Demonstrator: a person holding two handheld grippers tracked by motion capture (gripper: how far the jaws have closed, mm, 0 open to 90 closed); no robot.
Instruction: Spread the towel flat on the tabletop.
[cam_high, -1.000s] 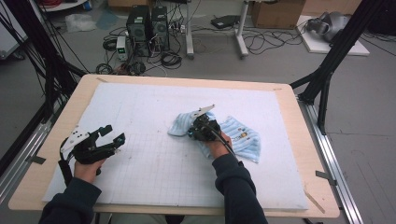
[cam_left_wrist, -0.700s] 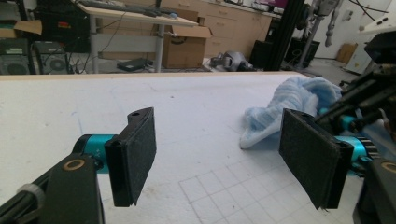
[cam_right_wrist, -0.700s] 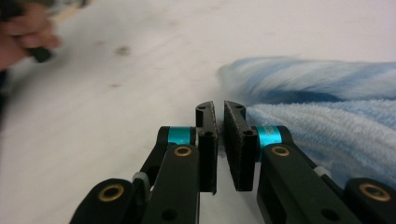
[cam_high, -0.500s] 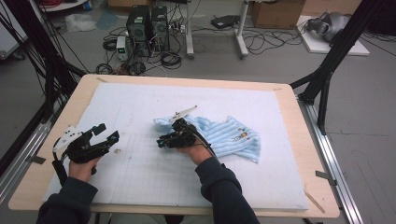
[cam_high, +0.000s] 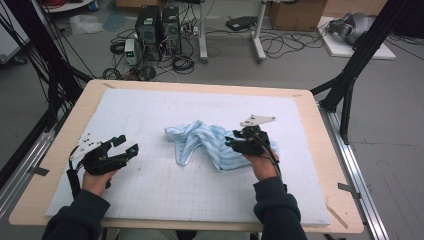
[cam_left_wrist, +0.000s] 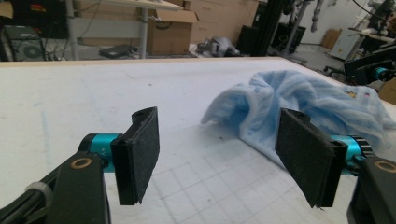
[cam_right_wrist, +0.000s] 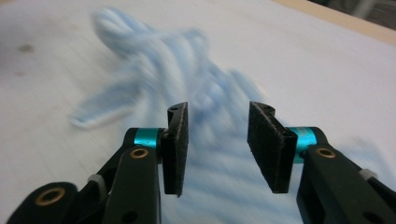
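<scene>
Black pads of the right tool (cam_high: 231, 143) stand half apart, empty, over the blue towel (cam_high: 200, 142). Its jaws have just been opening; earlier they pinched the cloth farther left. Left tool (cam_high: 131, 145) gapes wide, empty.

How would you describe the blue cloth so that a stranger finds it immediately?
Look at the white gridded mat covering the wooden table. Near its middle lies a crumpled light-blue striped towel, beside the right tool. It is the mat's sole soft, coloured thing.
</scene>
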